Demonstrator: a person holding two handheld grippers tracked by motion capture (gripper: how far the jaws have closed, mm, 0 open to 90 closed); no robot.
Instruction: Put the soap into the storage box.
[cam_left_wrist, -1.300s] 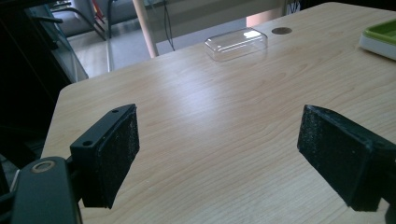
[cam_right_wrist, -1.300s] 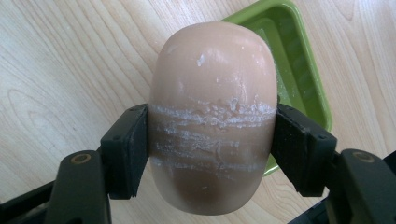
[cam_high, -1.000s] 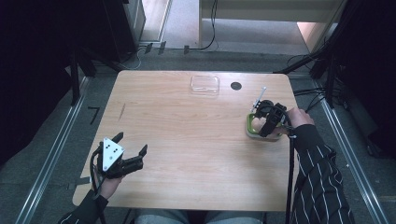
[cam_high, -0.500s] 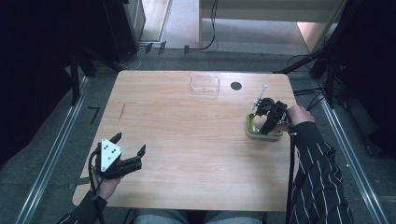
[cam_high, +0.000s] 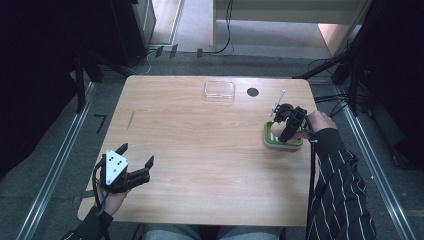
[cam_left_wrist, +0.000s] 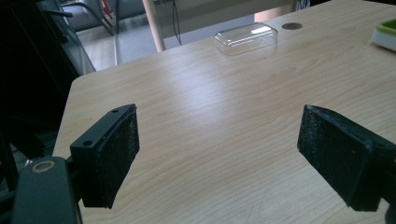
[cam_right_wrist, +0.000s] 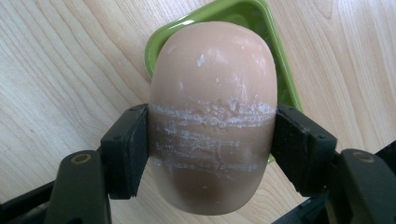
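Observation:
A tan oval bar of soap (cam_right_wrist: 212, 112), scored with white scrape marks, is clamped between the pads of my right gripper (cam_right_wrist: 211, 149). It hangs just over a green soap dish (cam_right_wrist: 275, 70) on the right side of the wooden table (cam_high: 200, 150). From above, my right gripper (cam_high: 288, 129) sits over the green dish (cam_high: 283, 142). My left gripper (cam_high: 134, 161) rests near the front left corner, jaws wide apart with nothing between them; its pads (cam_left_wrist: 114, 154) frame bare wood.
A clear plastic lid (cam_high: 219, 91) lies at the far middle of the table, also seen as the clear lid (cam_left_wrist: 246, 38). A dark round hole (cam_high: 252, 92) sits beside it. Cables and dark stands ring the table.
The right gripper with the soap has shifted slightly over the green dish. The left gripper has stayed put.

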